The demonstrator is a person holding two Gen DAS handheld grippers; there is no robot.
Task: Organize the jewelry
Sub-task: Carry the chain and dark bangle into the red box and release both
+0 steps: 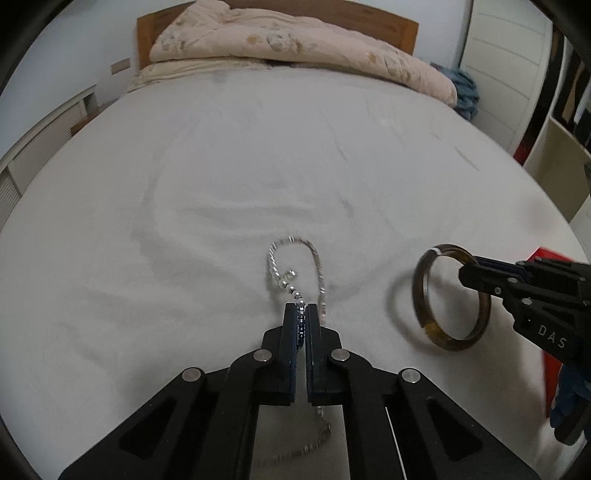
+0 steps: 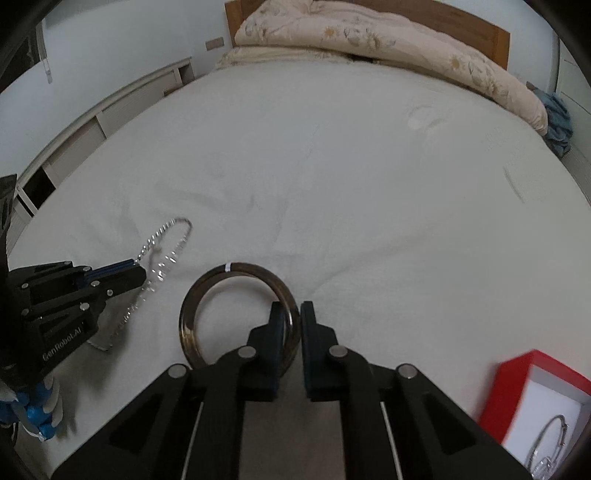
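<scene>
Bangle [image 2: 236,314] clamped in right hand-held gripper [image 2: 293,314], red box [image 2: 517,387] at 4 o'clock; left hand-held gripper [image 1: 306,314] pinching chain [image 1: 295,258]

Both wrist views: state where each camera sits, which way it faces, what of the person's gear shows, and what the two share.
Left wrist: on the left gripper, facing down its fingers toward the headboard; shut on the beaded chain; the right gripper enters from the right.
Right wrist: on the right gripper, same heading; shut on the brown bangle; the left gripper and a blue glove show left, red box right.
Shared: white bed sheet, chain, bangle, quilt.
</scene>
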